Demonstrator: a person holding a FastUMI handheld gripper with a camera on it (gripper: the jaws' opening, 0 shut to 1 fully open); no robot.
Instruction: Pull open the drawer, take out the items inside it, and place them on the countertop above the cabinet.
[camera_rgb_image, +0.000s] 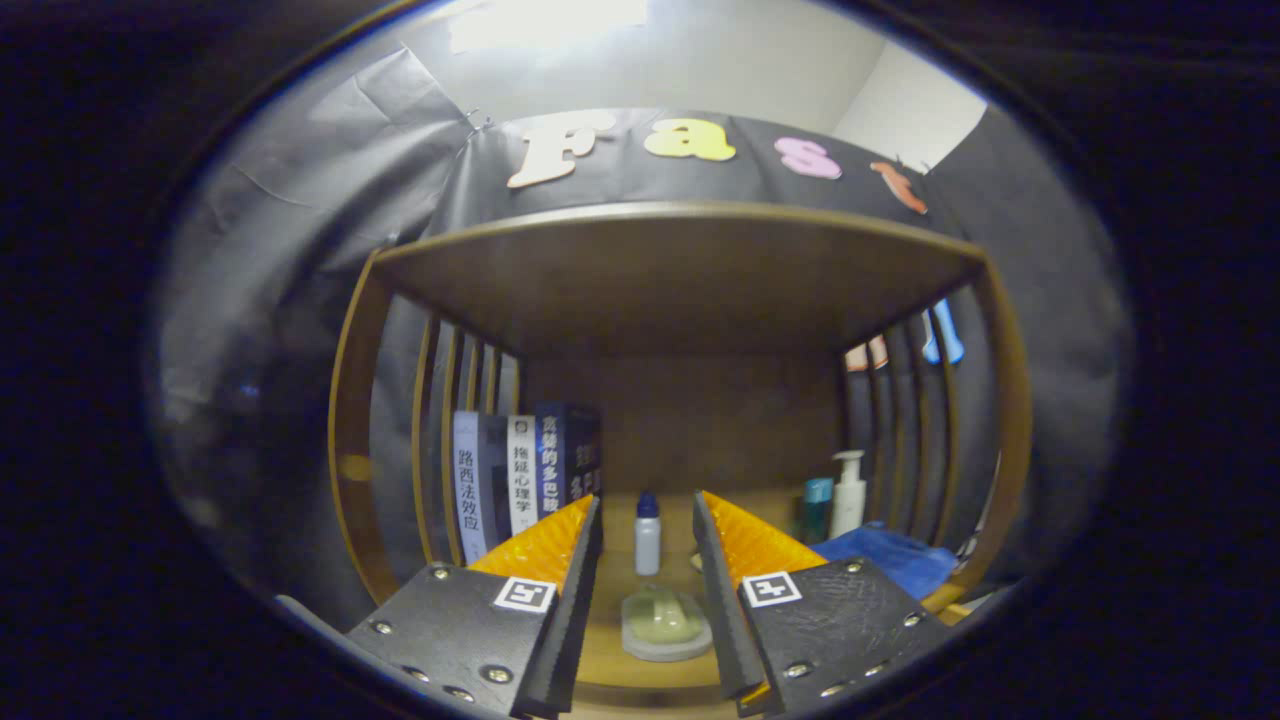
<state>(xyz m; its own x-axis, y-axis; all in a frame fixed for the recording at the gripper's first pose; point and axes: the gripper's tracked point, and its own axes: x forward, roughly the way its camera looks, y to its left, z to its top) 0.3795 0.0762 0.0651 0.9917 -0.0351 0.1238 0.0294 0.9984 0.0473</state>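
Fingers of gripper (648, 520) parted, holding nothing — small bottle (648, 535) far between them, soap dish (667, 625) nearer. Risk: advancing could topple the bottle; drawer unseen.

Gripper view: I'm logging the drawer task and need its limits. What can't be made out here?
- Drawer: cannot be picked out; the gripper, fingers open with nothing held, covers the foreground.
- Pale dish between the fingers: contents blurred, sides cut off by the fingers.
- Teal bottle: base hidden by the blue cloth.
- Books: lower ends hidden behind one finger.
- Small white bottle: too small to identify.
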